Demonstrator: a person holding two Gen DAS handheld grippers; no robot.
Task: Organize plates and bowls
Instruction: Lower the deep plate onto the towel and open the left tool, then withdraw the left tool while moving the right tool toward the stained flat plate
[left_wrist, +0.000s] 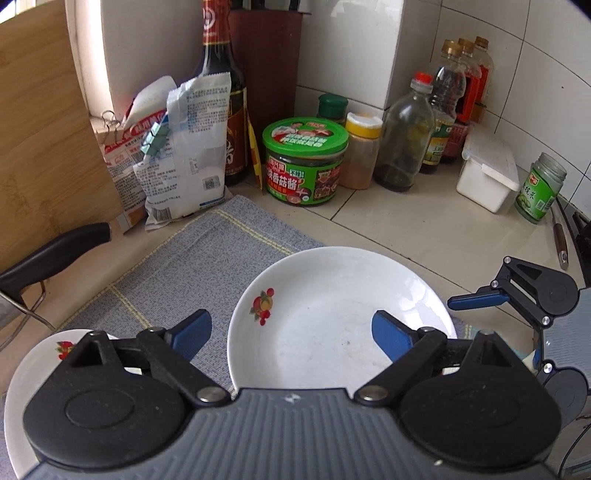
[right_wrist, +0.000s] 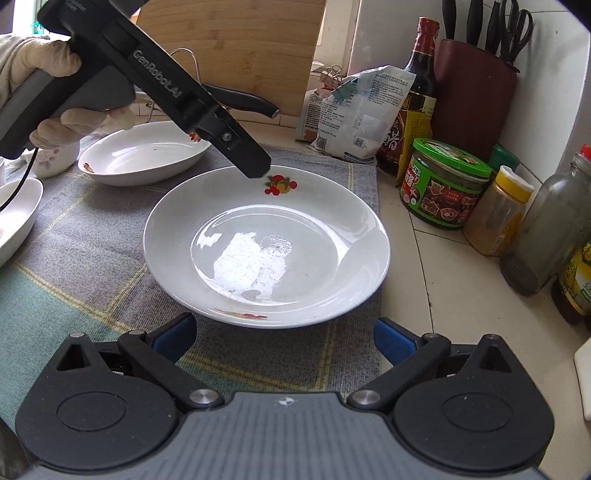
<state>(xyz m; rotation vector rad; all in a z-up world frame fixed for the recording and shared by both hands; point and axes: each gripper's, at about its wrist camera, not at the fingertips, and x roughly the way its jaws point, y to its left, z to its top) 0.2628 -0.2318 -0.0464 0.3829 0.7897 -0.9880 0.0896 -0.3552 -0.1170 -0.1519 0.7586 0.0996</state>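
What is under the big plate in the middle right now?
The plate rests on the grey woven mat, its right edge reaching about to the mat's edge by the tiled counter. Anything directly beneath it is hidden.

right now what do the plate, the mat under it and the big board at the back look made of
Plate: likely glazed ceramic, white and glossy, with sharp window glare in its well and a printed fruit motif on its rim.
Mat: woven cloth, matte grey with pale stripes; the weave is visible.
Board: probably wood or bamboo, tan with straight grain lines, with a dull finish.
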